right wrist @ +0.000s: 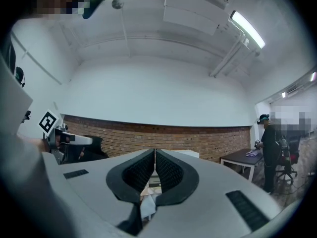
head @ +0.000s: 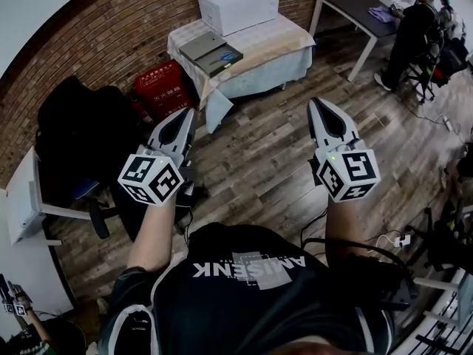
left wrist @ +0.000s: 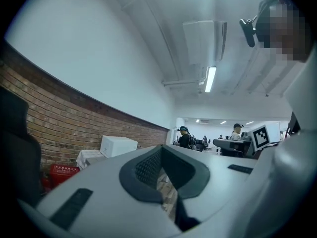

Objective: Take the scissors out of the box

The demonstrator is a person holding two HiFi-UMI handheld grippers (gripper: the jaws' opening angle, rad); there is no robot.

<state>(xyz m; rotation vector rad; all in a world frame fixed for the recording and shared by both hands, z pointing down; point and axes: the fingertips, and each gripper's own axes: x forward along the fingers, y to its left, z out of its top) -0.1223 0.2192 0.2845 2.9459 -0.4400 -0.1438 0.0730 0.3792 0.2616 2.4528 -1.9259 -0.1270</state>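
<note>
My black shirt (head: 244, 287) fills the bottom of the head view, and both forearms reach out from it over the wood floor (head: 273, 154). My left gripper (head: 189, 115) points level toward the brick wall (head: 111, 28). Its fingers (left wrist: 146, 167) are clenched tip to tip, with nothing between them. My right gripper (head: 319, 103) is level too and well apart from the left. Its fingers (right wrist: 138, 172) are also pressed together on nothing.

Well ahead of both, a tabletop (head: 288, 39) under a pale cloth stands against the wall. A big white carton (head: 238, 4) sits at its back. In front of that, near the left corner, lies the flat grey box (head: 201, 46), with a darker tray (head: 219, 60) touching it. Something blue shows in the tray. It is too small to tell whether it is the scissors.

A red crate (head: 159, 87) stands on the floor left of the tabletop. Far right, a person (head: 410, 35) sits at a dark desk (head: 355, 9).
</note>
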